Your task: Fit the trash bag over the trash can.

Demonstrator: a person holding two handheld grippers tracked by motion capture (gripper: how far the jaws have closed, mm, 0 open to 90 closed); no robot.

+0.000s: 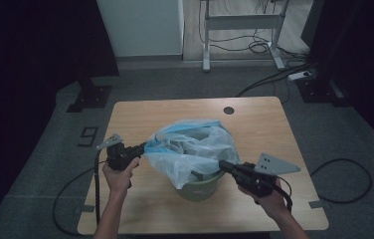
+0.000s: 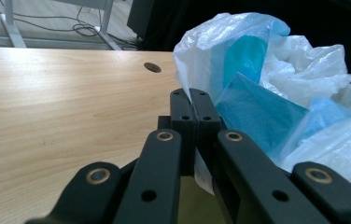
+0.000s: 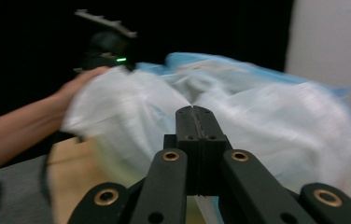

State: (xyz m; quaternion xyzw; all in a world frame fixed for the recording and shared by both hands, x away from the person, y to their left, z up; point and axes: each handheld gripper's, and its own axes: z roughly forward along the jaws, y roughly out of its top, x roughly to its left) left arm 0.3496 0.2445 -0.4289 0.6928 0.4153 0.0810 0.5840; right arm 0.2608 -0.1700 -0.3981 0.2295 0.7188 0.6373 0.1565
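One wooden tabletop point(image 1: 145, 112), pale, rectangular with rounded corners and a single round cable hole near its far edge, is carrying everything. One plastic bag point(image 1: 191, 149), thin, crinkled and see-through white with blue panels, is billowing between the two tools, over one round, pale green bin point(image 1: 201, 188) that is standing just ahead of the right tool and beside the left one. The bag's mouth is spreading above the bin's rim, and its film is draping down the bin's near side.

Two black tools are working here. The left tool point(image 2: 192, 100) is clamping a fold of the bag's edge, a strip of film showing between its closed pads. The right tool point(image 3: 195, 113) is pinching the bag's opposite side, jaws pressed together on the film.
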